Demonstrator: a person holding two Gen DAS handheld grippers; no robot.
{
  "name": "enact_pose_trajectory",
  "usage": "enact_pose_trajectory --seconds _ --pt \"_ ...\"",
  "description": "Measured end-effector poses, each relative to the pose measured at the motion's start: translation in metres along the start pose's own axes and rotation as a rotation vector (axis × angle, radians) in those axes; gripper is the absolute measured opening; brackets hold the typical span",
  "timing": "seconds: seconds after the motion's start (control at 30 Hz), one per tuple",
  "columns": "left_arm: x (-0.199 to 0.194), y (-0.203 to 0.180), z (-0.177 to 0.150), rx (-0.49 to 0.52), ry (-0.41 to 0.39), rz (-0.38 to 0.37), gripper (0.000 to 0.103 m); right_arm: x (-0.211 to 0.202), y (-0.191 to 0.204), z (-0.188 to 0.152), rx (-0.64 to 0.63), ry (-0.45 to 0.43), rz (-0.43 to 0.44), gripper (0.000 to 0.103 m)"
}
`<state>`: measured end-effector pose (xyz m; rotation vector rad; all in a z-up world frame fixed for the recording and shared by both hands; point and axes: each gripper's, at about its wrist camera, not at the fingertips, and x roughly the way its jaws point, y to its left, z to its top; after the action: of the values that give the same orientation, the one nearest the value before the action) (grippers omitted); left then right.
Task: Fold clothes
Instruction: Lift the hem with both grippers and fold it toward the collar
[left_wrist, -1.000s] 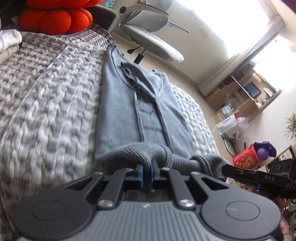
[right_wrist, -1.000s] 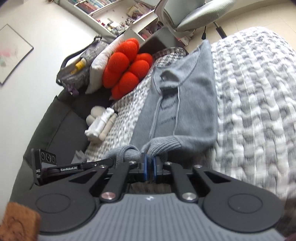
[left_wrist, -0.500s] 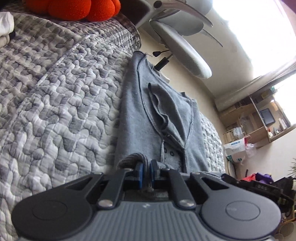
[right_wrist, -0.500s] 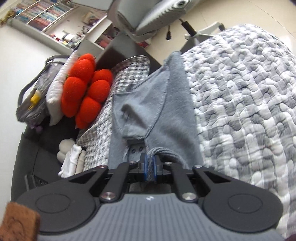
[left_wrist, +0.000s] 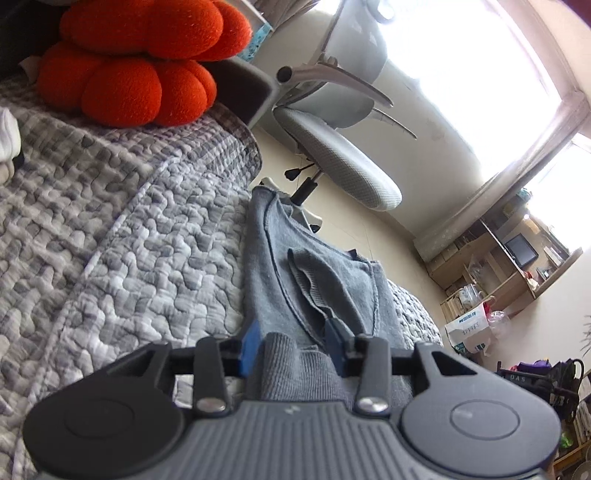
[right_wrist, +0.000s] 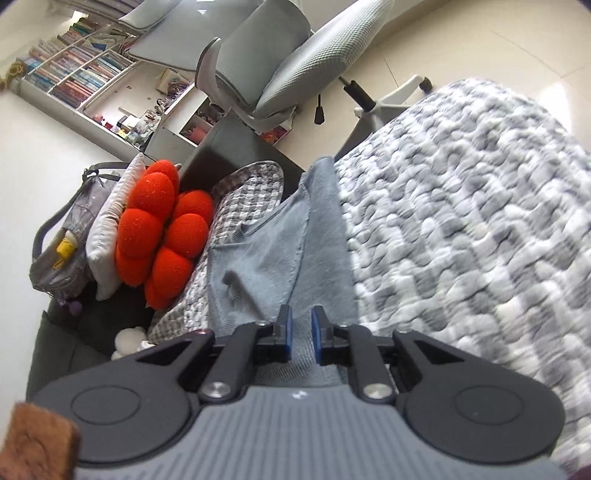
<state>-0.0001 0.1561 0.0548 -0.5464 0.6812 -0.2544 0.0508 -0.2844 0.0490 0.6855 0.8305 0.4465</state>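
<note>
Both grippers letting go of the sweater's ribbed hem, laid over its upper half.

L gripper: jaws opening, spread w/ a clear gap each side of the ribbed hem, which lies loose between them, pads not pressing. R gripper: jaws also opening, narrower gap, hem cloth between but looks free of the pads. Grey sweater runs from both grippers toward 12 o'clock, long axis straight away from the hands, on the quilted bedspread; neither hand is plainly nearer, both sit at the near hem edge. Collar area at 12 to 1 in L view. Further off: red cushion at 10–11, office chair at 12–1 past the bed's end. Next likely needs backing both off w/o dragging the fold.
</note>
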Motion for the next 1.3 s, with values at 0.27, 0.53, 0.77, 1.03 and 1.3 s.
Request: enact_pose_trajectory --seconds 0.27,0.53,0.77,1.03,1.3 --pt "0.035 -0.013 -0.012 0.139 0.085 0.054 0.052 0.015 0.021 -0.013 -0.314 0.028 -0.05 0.017" --pt "0.061 -0.017 -0.021 0.189 0.136 0.129 0.049 0.039 0.031 -0.025 -0.46 0.075 -0.06 0.027" --pt "0.063 -0.022 -0.023 0.24 0.138 0.138 0.023 0.056 0.031 -0.029 -0.519 0.106 -0.081 0.027" --pt "0.051 -0.03 -0.024 0.251 0.082 0.157 0.013 0.053 0.042 -0.032 -0.586 0.075 -0.085 0.009" --pt "0.046 -0.047 -0.024 0.349 0.052 0.234 0.013 0.041 0.059 -0.037 -0.668 0.01 -0.063 0.009"
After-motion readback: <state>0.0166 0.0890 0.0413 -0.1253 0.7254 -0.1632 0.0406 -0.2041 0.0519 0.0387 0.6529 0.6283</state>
